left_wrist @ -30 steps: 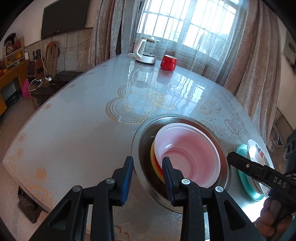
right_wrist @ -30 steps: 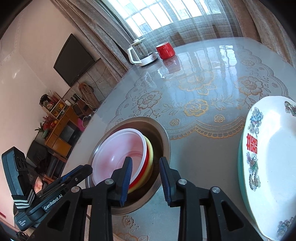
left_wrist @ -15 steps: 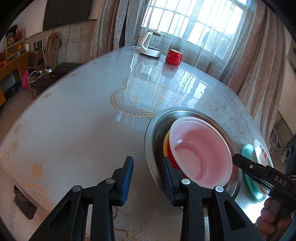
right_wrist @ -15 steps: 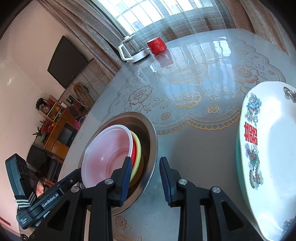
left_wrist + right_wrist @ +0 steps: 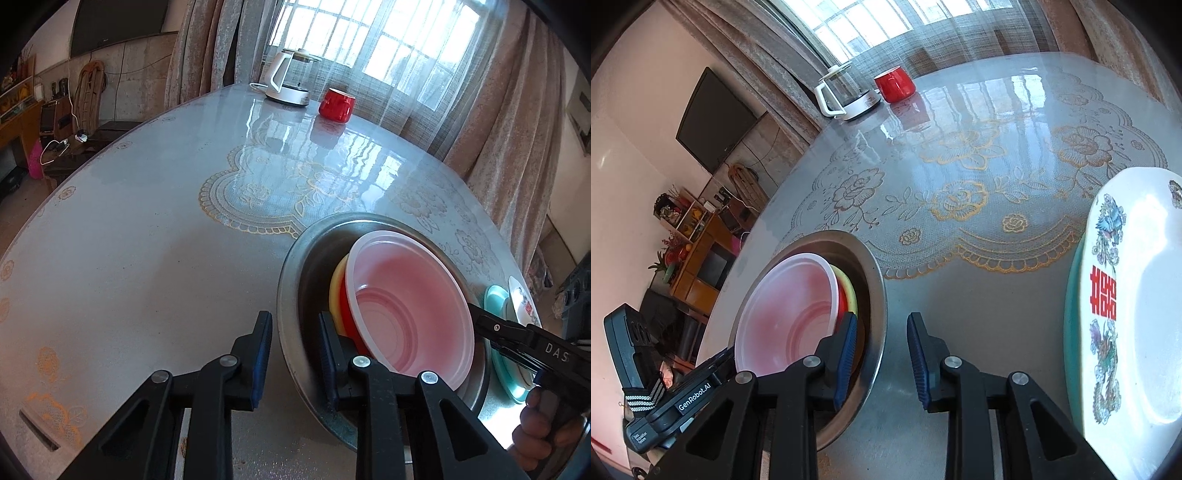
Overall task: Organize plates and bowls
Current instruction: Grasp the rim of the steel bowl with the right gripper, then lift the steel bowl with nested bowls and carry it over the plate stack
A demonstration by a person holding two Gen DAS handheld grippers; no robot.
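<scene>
Here's the stack: a translucent pink plastic bowl (image 5: 410, 306) sits tilted on a red bowl (image 5: 349, 325) and a yellow bowl (image 5: 335, 291), all nested in the wide stainless steel basin (image 5: 295, 280) near the front of the glass-topped table with gold floral lace (image 5: 147, 258). The bowls look gathered, then. Just beside the basin, the white plate with a red character and floral print (image 5: 1134, 302) lies on a teal plate (image 5: 1071, 314), so the plates look stacked too.

The left gripper (image 5: 295, 354) is parted, its fingers straddling the basin's near rim without pinching it. The right gripper (image 5: 881, 354) is equally spread over the opposite rim, holding nothing (one finger inside, one outside). My read: sorting is largely done; what may remain is lifting or shifting the basin two-handed, or levelling that leaning pink bowl.
</scene>
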